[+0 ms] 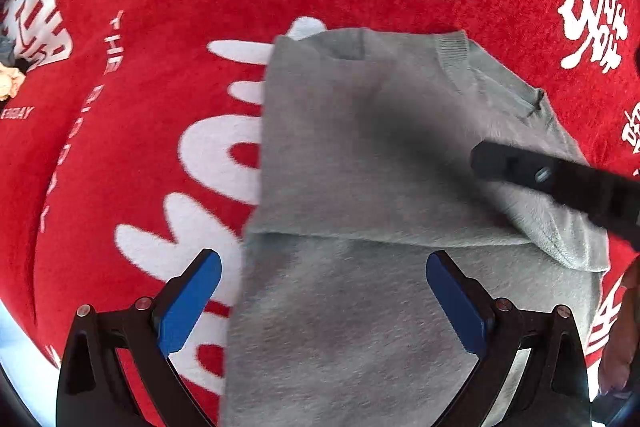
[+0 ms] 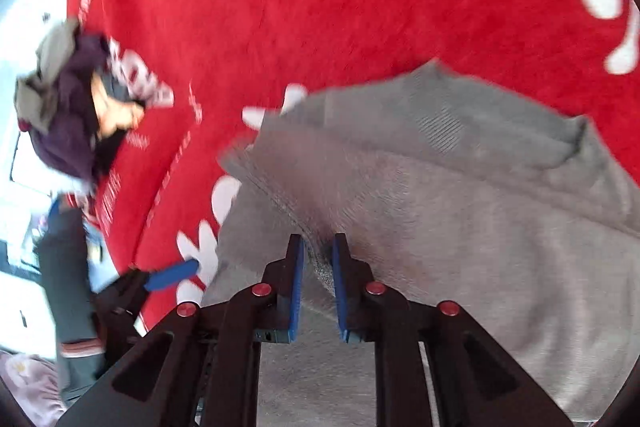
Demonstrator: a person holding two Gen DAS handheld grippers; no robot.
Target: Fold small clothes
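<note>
A grey fuzzy sweater [image 1: 360, 155] lies partly folded on a red blanket [image 1: 160, 7] with white lettering; its ribbed collar points away from me. My left gripper [image 1: 323, 273] is open and empty, its blue pads just above the sweater's near part. My right gripper [image 2: 318, 247] is shut on a pinched fold of the grey sweater [image 2: 460, 207]. In the left wrist view the right gripper's black finger [image 1: 520, 167] reaches in from the right over the folded-over layer. In the right wrist view the left gripper's blue pad [image 2: 172, 277] shows at the sweater's left edge.
A heap of other clothes [image 2: 68, 107], purple, grey and dark, lies at the blanket's left edge. White floor [image 2: 24, 27] shows beyond the red blanket [image 2: 320, 7]. More garments lie at the lower left [image 2: 68, 267].
</note>
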